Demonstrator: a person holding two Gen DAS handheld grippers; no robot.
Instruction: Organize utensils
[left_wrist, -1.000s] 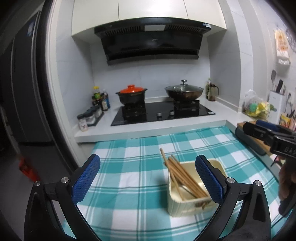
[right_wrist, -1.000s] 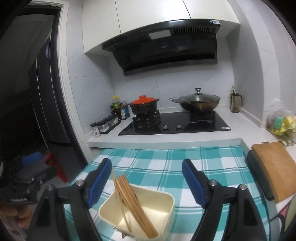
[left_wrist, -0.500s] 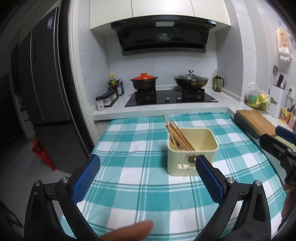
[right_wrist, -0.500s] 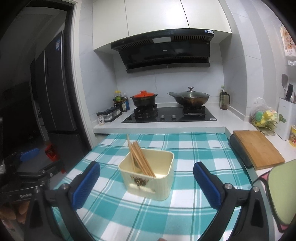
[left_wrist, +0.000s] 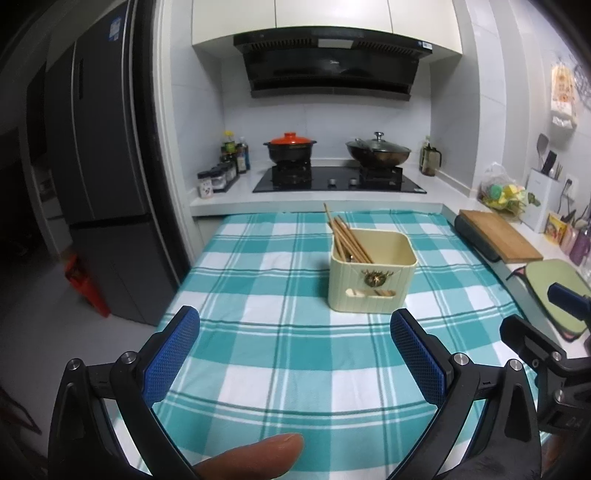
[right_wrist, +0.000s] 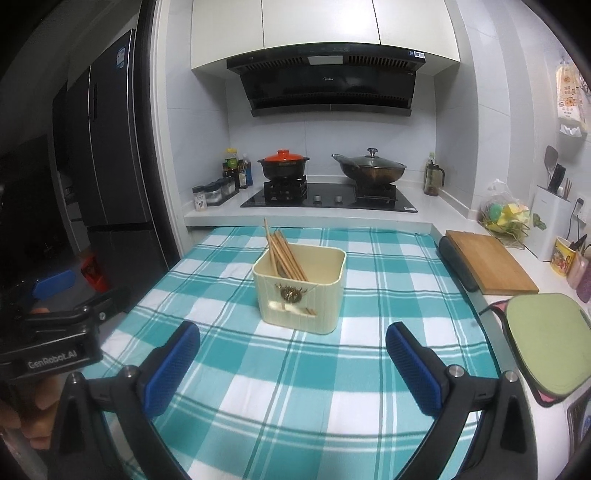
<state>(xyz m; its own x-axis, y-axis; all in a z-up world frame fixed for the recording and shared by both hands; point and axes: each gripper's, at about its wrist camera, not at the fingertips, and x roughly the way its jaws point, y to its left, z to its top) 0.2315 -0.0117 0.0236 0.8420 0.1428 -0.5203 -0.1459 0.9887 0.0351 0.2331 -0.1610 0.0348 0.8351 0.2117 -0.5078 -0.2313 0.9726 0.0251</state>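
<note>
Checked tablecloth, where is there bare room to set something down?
Free: the checked cloth in front of the cream utensil box, and on both sides of it. Crowded: the right counter, with cutting board and green mat.

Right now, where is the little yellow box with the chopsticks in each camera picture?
Left wrist view: the box sits right of centre on the checked cloth.
Right wrist view: the box sits at the centre.
Shared landmark: the orange-lidded pot on the stove behind.
</note>
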